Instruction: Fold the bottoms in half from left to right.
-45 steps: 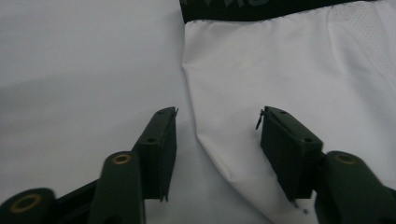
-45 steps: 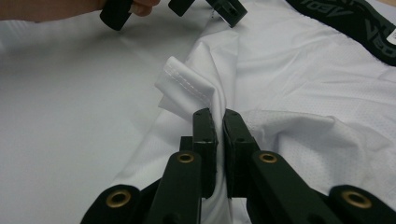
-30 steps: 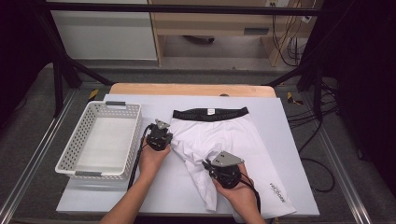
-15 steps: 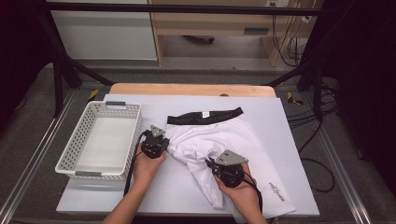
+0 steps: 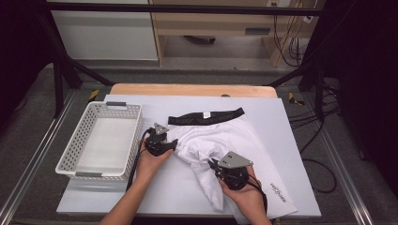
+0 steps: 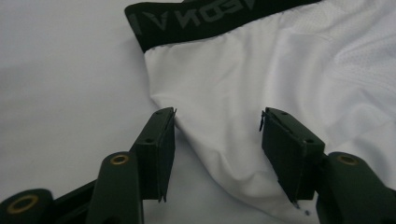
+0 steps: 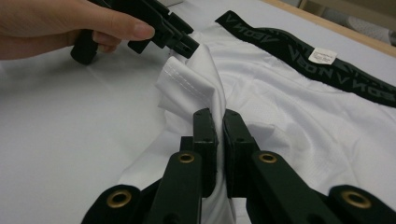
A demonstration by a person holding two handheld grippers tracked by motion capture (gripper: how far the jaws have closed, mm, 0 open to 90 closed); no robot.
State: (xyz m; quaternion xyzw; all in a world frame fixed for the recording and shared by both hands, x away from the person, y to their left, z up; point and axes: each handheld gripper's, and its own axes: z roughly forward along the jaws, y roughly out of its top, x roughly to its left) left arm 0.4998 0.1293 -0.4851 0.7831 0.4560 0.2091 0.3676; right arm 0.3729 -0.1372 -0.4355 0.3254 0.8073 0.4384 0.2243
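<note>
Folding the white shorts point(image 5: 220, 145) at mid-table, right of the basket point(image 5: 101, 140), I keep my right gripper point(image 7: 217, 122) clamped on a gathered leg fold as anchor — my left gripper point(image 6: 217, 126) has just been opening, jaws apart astride the cloth edge, releasing it.

The waistband point(image 6: 196, 21) of the white shorts point(image 6: 280, 84) is cut off by the top edge in the left gripper view. Its letters are blurred. The right hand point(image 5: 246, 194) covers part of one leg.

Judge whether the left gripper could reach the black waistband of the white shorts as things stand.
Probably yes: the left gripper stands open beside the white shorts, and bare fabric alone separates it from the black waistband.
</note>
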